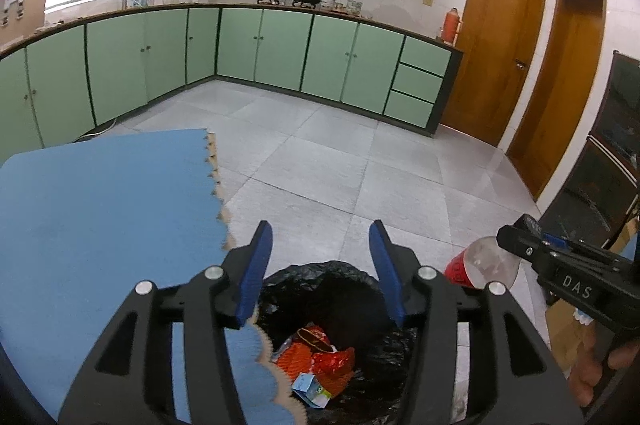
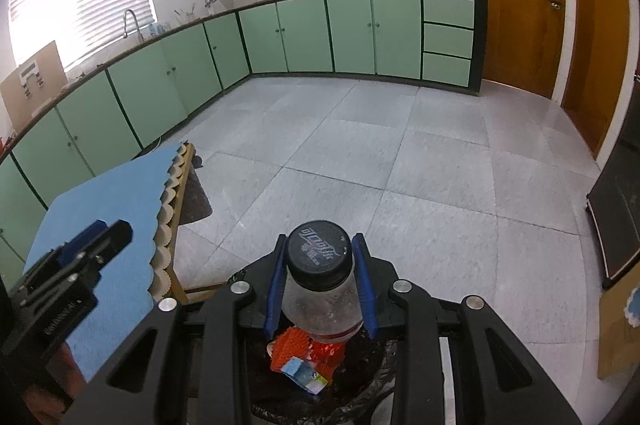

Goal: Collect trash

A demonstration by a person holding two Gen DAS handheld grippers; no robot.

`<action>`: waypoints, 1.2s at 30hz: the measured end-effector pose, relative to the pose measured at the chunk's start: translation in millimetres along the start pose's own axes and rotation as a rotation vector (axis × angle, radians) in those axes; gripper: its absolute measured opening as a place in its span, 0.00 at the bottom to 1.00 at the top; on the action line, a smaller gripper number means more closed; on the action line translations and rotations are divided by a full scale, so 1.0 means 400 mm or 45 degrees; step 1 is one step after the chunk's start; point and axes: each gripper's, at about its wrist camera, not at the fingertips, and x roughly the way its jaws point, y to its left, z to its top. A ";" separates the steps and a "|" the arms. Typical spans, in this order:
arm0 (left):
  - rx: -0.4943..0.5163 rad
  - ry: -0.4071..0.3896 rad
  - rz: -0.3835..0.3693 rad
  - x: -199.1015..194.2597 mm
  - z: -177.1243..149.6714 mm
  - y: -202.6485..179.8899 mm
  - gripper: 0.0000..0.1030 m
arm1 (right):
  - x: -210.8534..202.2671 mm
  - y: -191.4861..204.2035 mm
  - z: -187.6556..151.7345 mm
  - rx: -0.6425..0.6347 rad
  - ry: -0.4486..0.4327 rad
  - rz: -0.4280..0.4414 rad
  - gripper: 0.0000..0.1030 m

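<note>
Left wrist view: the black-lined round trash bin (image 1: 340,309) is taken as landmark; the blue foam mat with a scalloped edge (image 1: 104,225) is seen to its left.
Left gripper (image 1: 322,273): held over the bin with its blue pads well apart; nothing is gripped between them.
Bin contents: an orange-red crinkled wrapper (image 1: 316,357) and a small blue-and-white carton (image 1: 310,389) are seen lying inside.
Right wrist view: the clear plastic bottle with a black cap and red label (image 2: 320,289) is seen above the bin's contents, cap pointing away from the camera.
Right gripper (image 2: 320,281): closed partway on the bottle, with a pad pressed to each side of it just below the cap.
Step in hand: judged to be dropping the bottle into the bin.
Doing it well: the bottle is best brought over the bin's middle, clear of the rim, before the jaws are parted; the left gripper is best kept out of its path.
</note>
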 end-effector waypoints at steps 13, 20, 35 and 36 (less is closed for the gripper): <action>-0.016 0.001 0.098 -0.043 -0.022 0.072 0.56 | 0.100 0.059 -0.058 -0.051 0.155 0.016 0.31; -0.005 0.001 0.129 -0.054 -0.021 0.080 0.65 | 0.106 0.051 -0.061 -0.051 0.152 0.016 0.45; 0.022 -0.058 0.157 -0.142 -0.018 0.068 0.87 | -0.038 0.043 -0.035 -0.100 0.044 -0.042 0.94; 0.024 -0.063 0.155 -0.155 -0.018 0.067 0.88 | -0.051 0.043 -0.036 -0.100 0.038 -0.028 0.94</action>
